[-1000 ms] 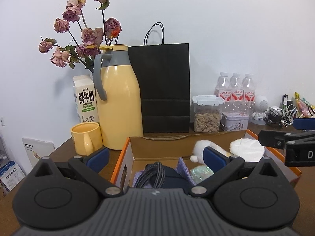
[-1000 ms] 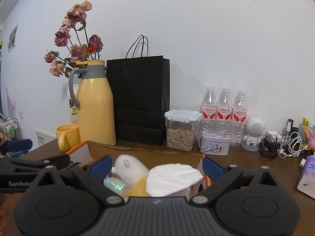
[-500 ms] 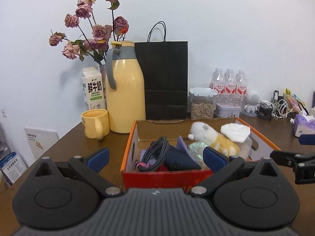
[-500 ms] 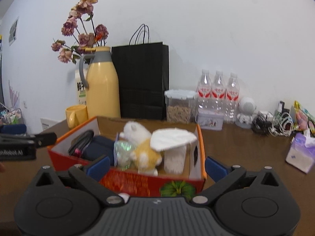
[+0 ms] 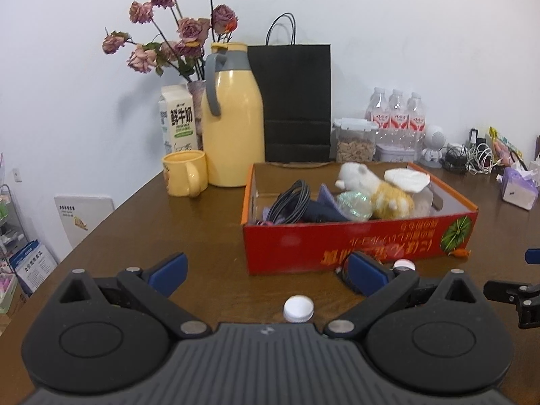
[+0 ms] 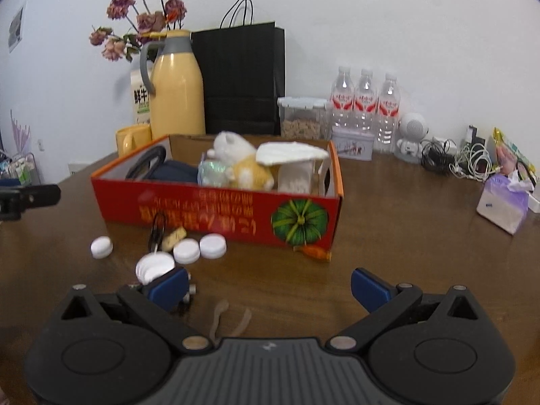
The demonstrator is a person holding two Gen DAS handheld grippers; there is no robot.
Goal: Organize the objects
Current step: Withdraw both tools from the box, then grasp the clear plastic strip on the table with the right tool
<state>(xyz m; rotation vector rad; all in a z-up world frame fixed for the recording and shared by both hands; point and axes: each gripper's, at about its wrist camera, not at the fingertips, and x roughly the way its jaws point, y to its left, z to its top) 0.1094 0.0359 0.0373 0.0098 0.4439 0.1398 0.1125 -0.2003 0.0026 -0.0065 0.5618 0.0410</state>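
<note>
A red cardboard box (image 5: 357,239) (image 6: 216,209) stands on the brown table, holding a plush toy (image 5: 378,189) (image 6: 243,162), a black cable (image 5: 290,199), a dark pouch and white tissue. Several white bottle caps (image 6: 199,248) (image 5: 298,307), a black binder clip (image 6: 157,229) and a rubber band (image 6: 229,317) lie loose on the table in front of the box. My left gripper (image 5: 266,270) is open and empty, low over the table before the box. My right gripper (image 6: 270,283) is open and empty, near the caps.
Along the back wall stand a yellow thermos (image 5: 233,118), a yellow mug (image 5: 184,177), a milk carton (image 5: 177,121), dried roses, a black paper bag (image 5: 297,101), a nut jar, water bottles (image 6: 364,101), a tin and cables (image 6: 462,158). A tissue pack (image 6: 503,202) lies right.
Both grippers have pulled back and away from above the box, toward the table's near side. The loose caps, clip and rubber band have come into view. Both stay open.
</note>
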